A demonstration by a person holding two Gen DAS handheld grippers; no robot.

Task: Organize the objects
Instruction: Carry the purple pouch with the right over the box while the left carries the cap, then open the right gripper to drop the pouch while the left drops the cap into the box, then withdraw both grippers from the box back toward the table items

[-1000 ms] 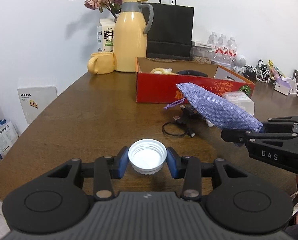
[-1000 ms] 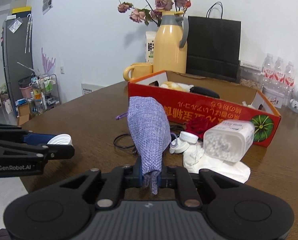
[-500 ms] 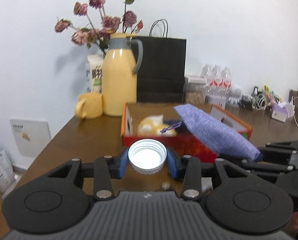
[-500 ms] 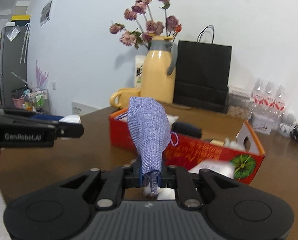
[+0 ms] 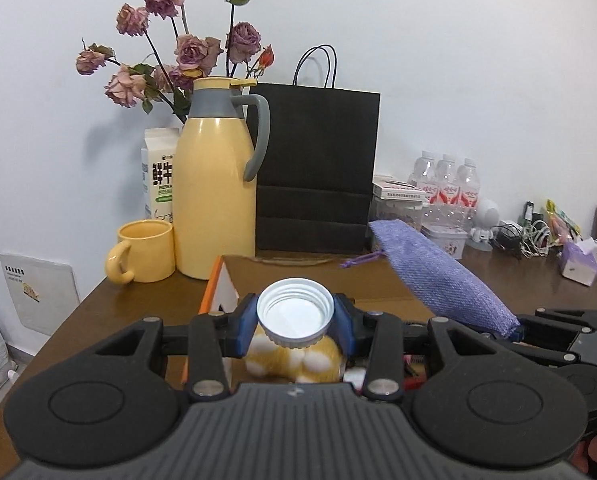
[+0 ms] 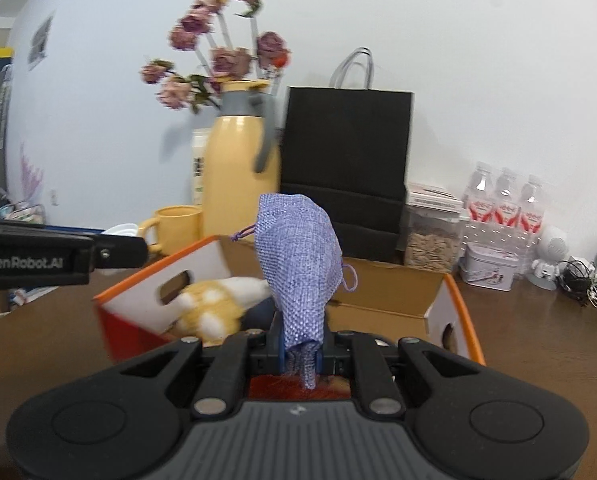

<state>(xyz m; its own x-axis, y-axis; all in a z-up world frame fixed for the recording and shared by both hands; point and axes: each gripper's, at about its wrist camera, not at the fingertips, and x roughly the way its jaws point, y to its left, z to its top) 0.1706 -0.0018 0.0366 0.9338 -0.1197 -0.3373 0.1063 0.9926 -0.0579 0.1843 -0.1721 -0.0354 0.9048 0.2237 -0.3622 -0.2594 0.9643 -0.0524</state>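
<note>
My left gripper (image 5: 295, 322) is shut on a white screw cap (image 5: 295, 313) and holds it above the left end of the orange cardboard box (image 5: 214, 288). A yellow and white plush toy (image 5: 294, 362) lies in the box right below the cap. My right gripper (image 6: 302, 350) is shut on the bottom of a purple woven drawstring pouch (image 6: 298, 264), which stands up over the box (image 6: 454, 320). The pouch also shows in the left wrist view (image 5: 438, 280), and the left gripper shows at the left of the right wrist view (image 6: 114, 250).
Behind the box stand a yellow thermos jug (image 5: 214, 200), a yellow mug (image 5: 144, 256), a milk carton (image 5: 158, 184), dried roses and a black paper bag (image 5: 316, 172). Water bottles (image 5: 444, 188), a tin, a small white robot figure, cables and tissues crowd the back right.
Both grippers have risen and moved forward from the table's front to above the box, carrying the cap and the pouch. The loose items on the table have dropped out of view.
</note>
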